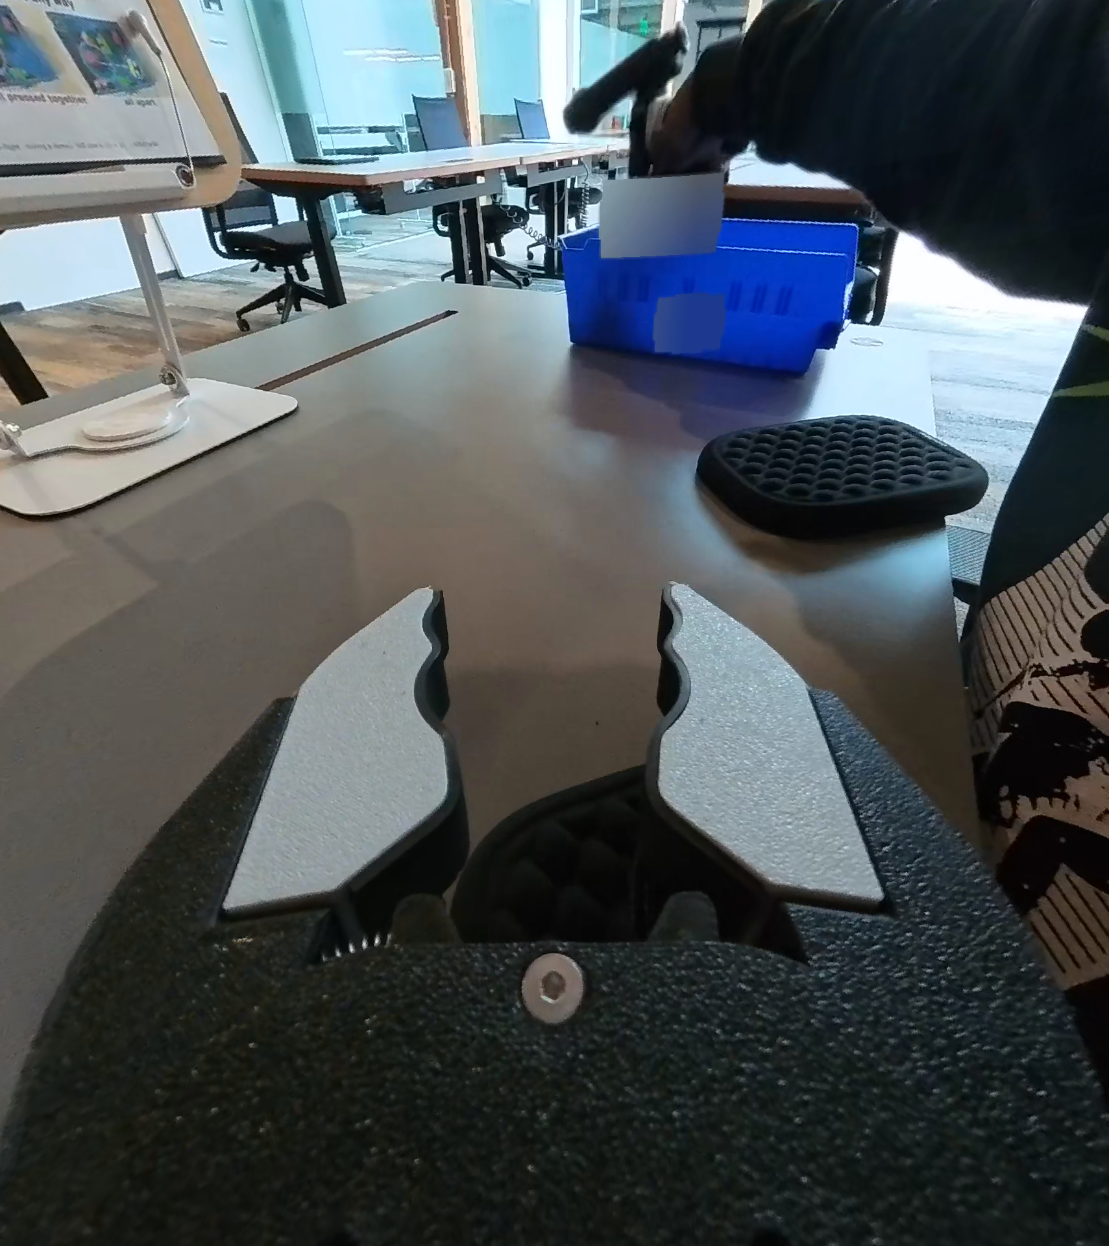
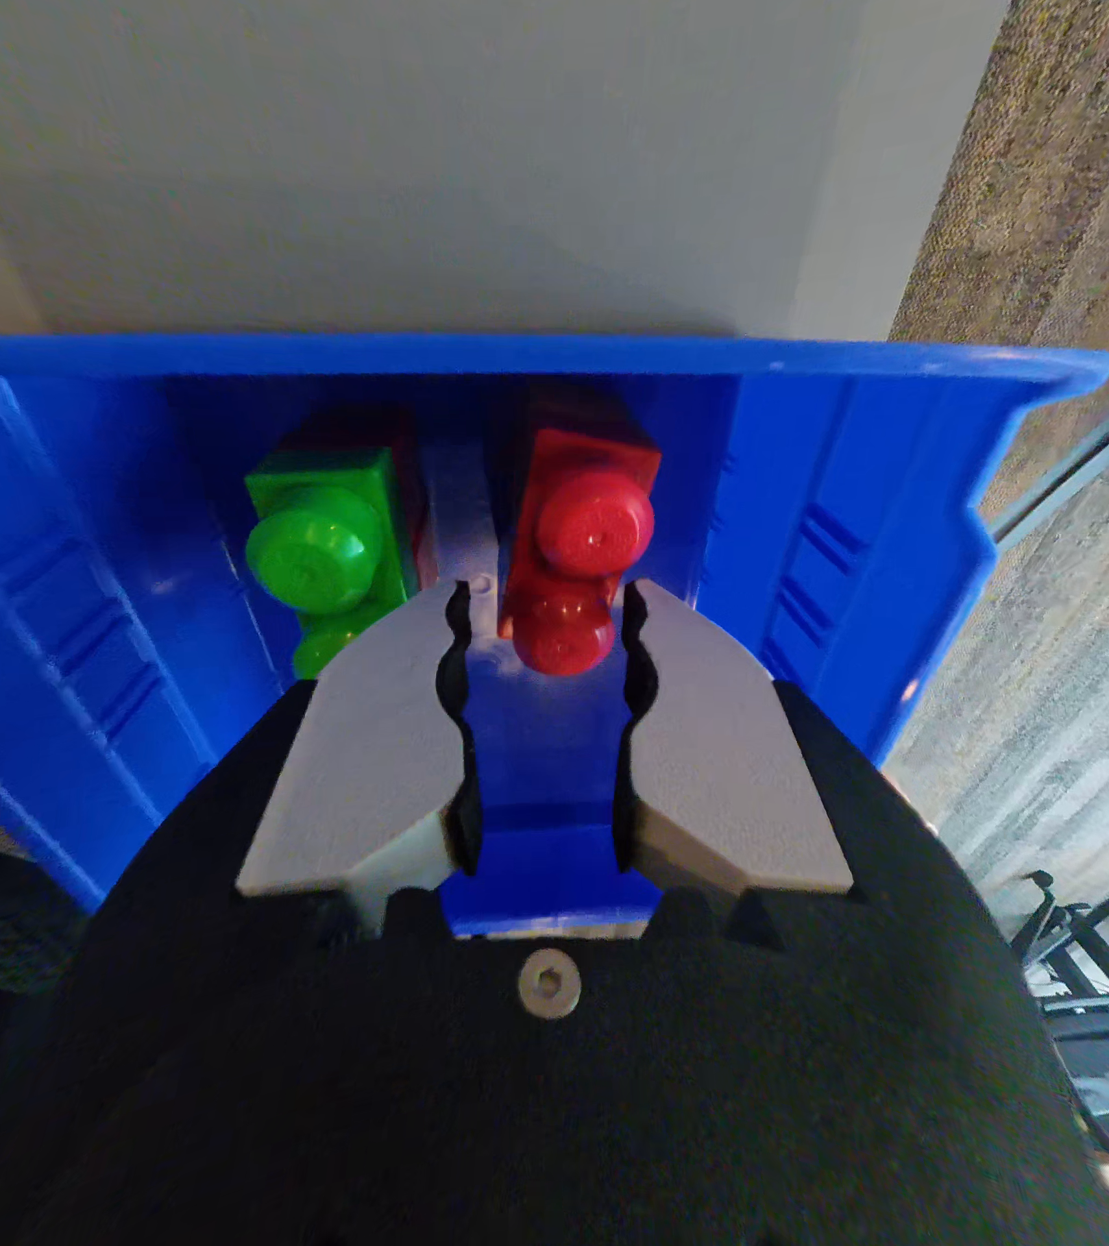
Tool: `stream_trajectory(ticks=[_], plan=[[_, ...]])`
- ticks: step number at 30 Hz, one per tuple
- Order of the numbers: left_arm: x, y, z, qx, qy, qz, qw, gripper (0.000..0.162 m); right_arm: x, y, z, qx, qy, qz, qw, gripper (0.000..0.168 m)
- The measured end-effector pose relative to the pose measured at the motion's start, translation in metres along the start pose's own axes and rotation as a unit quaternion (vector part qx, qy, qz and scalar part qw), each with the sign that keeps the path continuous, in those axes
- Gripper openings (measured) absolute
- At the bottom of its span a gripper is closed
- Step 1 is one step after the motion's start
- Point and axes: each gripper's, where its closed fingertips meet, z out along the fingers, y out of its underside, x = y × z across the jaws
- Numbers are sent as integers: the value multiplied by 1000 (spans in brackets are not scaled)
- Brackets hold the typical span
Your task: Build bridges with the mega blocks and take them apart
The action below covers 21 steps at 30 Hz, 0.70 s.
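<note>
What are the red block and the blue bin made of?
The red block looks like smooth, glossy plastic: light glints on its round studs. The blue bin also looks like hard moulded plastic, less shiny, with ribs pressed into its walls.

Blue bin (image 2: 808, 539); green block (image 2: 329, 539) on the left inside, red block (image 2: 578, 539) on the right. Gripper fingers (image 2: 363, 742) grey on black bodies. Grey table (image 1: 470, 438). Black pad (image 1: 841, 472), honeycomb pattern. White stand base (image 1: 133, 438).
</note>
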Motion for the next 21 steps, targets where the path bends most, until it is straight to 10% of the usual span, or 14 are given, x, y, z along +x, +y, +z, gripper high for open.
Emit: stream_trajectory(ticks=[10,21], plan=[[0,2,1,-7,-3,5,1000,60,-34,-11,-108,180,51,-70,980,53],[-5,1,1,-4,-13,-1,1000,60,-249,48,-193,488,-54,-240,837,56]])
